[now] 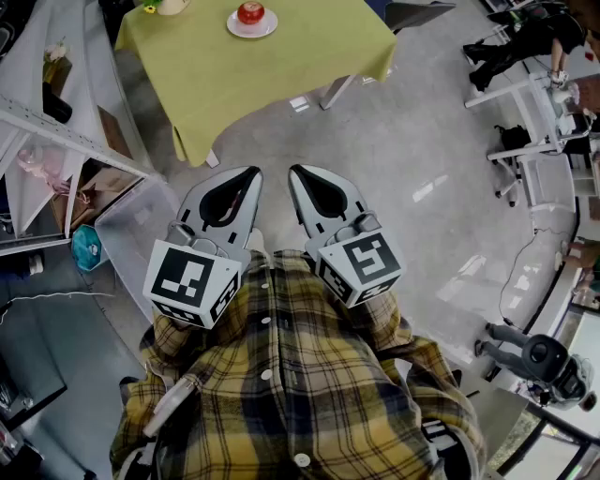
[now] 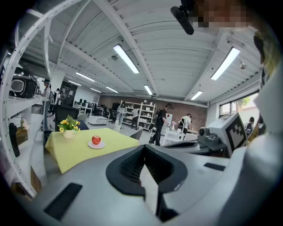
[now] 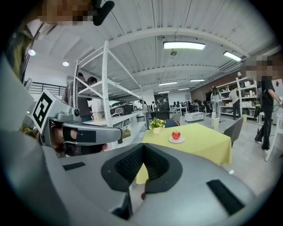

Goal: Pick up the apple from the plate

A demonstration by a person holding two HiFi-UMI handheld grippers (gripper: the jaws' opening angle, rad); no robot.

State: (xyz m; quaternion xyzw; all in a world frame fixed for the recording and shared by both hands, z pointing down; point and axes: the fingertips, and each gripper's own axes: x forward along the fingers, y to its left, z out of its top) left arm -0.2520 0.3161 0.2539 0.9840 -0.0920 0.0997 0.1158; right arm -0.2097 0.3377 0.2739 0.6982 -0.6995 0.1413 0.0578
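Grey workshop floor (image 1: 422, 178) is spreading out below us, and we are standing well back from a table (image 1: 300, 75) that is wearing a yellow-green cloth. A white plate (image 1: 236, 29) is sitting on that cloth, and the red apple (image 1: 250, 12) is resting in the middle of the plate, untouched. A small pot of yellow flowers (image 3: 157, 126) is standing near the plate but apart from it, toward the table's left corner as we are looking at it.

We are holding both tools close in front of our plaid shirt (image 1: 300, 384), side by side, aimed toward the table and tipped a little downward. The left gripper (image 1: 250, 174) is keeping its jaws pressed together at the tips, with nothing between them. The right gripper (image 1: 295, 172) is looking the same: jaws closed tip to tip and gripping nothing. Both are hanging over bare floor, well apart from the apple and the table edge.

White shelving (image 1: 56, 122) is running along our left side, and a dark chair (image 3: 233, 130) is standing just beside the table. Farther off, several people (image 2: 160, 123) are standing among racks under long ceiling lights.
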